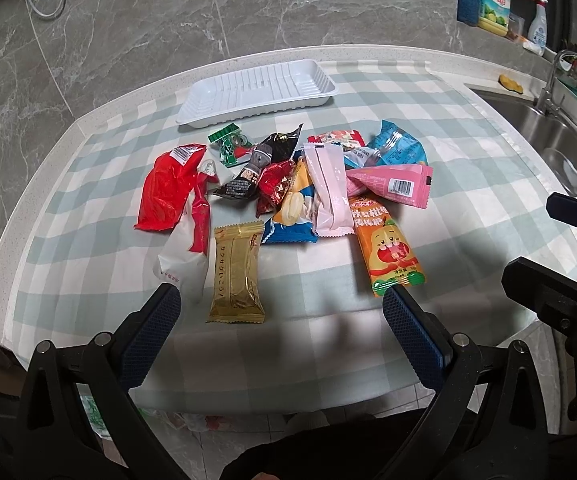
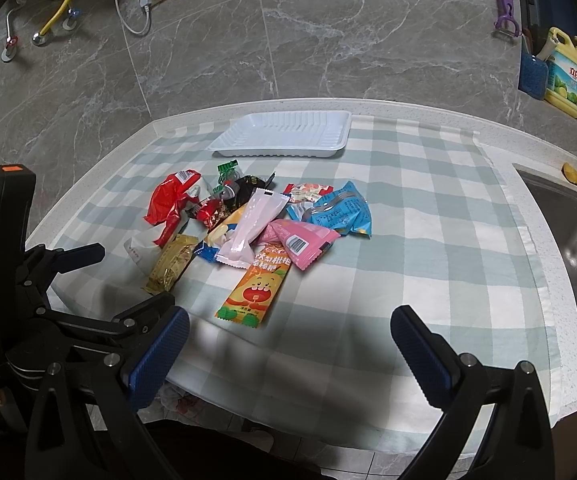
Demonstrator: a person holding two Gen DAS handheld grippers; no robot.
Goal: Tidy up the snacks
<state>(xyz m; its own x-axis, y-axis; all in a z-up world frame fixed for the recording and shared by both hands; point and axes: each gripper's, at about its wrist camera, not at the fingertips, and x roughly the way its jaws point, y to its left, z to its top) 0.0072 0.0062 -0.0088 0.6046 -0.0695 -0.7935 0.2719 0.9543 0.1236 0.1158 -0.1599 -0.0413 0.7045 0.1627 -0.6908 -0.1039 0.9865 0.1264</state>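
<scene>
The fingers of the left gripper and the right gripper are hovering spread wide and empty over the near edge of the checked-cloth worktop, staged for a first pick. The crinkled foil and plastic snack packets are lying heaped mid-cloth, overlapping. The ribbed white plastic tray is sitting empty just beyond them.

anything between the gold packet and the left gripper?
Nothing. In the left wrist view only bare checked cloth lies between the gold packet and the open left gripper; the packet sits just ahead, nearer its left finger.
</scene>
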